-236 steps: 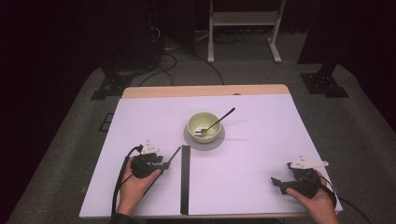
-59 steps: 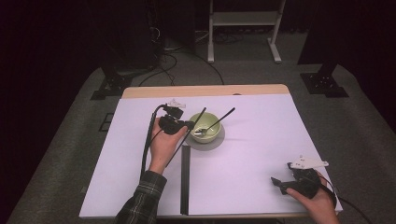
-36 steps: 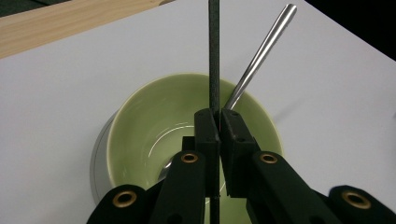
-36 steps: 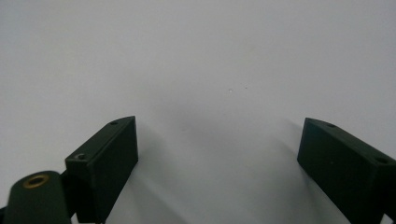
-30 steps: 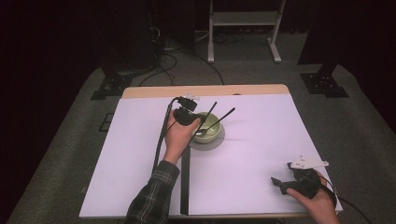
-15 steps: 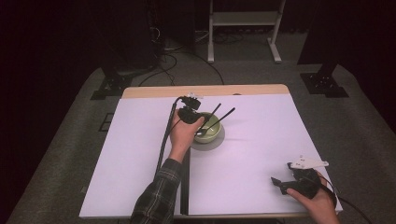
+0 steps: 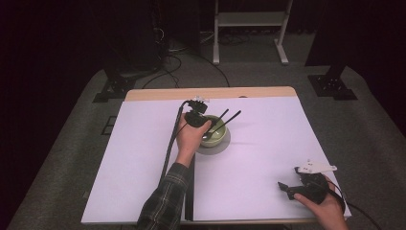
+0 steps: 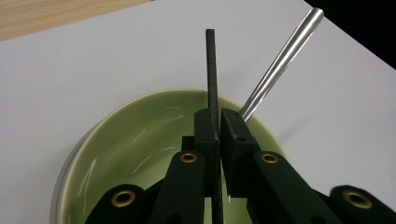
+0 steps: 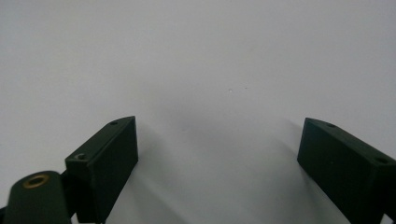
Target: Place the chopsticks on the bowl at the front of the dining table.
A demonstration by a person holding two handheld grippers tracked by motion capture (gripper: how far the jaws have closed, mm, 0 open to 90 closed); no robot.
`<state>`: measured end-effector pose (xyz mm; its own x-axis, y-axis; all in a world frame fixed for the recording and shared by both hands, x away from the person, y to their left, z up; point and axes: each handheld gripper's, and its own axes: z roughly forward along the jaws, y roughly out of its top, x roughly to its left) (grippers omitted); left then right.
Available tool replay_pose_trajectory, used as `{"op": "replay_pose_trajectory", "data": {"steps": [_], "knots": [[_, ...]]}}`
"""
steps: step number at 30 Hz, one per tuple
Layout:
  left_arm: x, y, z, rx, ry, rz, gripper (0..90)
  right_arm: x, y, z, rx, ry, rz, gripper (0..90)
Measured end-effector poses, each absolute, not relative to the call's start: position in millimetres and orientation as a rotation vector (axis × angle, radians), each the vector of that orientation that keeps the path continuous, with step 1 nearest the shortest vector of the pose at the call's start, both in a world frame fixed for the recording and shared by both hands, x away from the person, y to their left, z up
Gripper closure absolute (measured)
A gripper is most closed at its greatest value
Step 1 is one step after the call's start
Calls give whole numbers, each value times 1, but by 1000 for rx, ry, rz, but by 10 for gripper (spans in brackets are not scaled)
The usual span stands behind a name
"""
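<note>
A pale green bowl (image 7: 219,139) (image 8: 140,135) stands on the white table, a little behind its middle. A spoon's silver handle (image 8: 280,60) (image 7: 233,118) leans out over the bowl's far right rim. My left gripper (image 7: 208,125) (image 8: 215,119) hovers over the bowl's left side, shut on a thin black stick (image 8: 211,65) (image 7: 222,115) that points up and away past the rim. My right gripper (image 7: 286,187) (image 9: 217,149) rests at the table's front right, jaws wide apart over bare white surface, nothing between them.
A long black strip (image 7: 189,201) runs from below the bowl to the table's front edge. The white sheet (image 7: 268,143) covers the table, with a wooden edge (image 7: 210,93) at the back. Stands and cables sit on the dark floor behind.
The left gripper has left the front of the table, carried the black stick up to the bowl, and in the last second edged slightly farther over it. The right gripper has stayed put.
</note>
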<state>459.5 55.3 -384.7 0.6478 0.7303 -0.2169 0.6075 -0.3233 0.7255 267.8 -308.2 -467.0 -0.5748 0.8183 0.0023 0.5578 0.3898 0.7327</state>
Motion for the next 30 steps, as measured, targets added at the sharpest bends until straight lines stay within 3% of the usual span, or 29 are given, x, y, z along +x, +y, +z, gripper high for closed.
{"op": "replay_pose_trajectory", "data": {"steps": [17, 30], "knots": [[458, 59, -379, 2025, 1035, 198, 820, 268, -308, -467, 1192, 2294, 1002, 106], [449, 73, -369, 2015, 1020, 215, 686, 268, -308, -467, 1192, 2294, 1002, 106]]}}
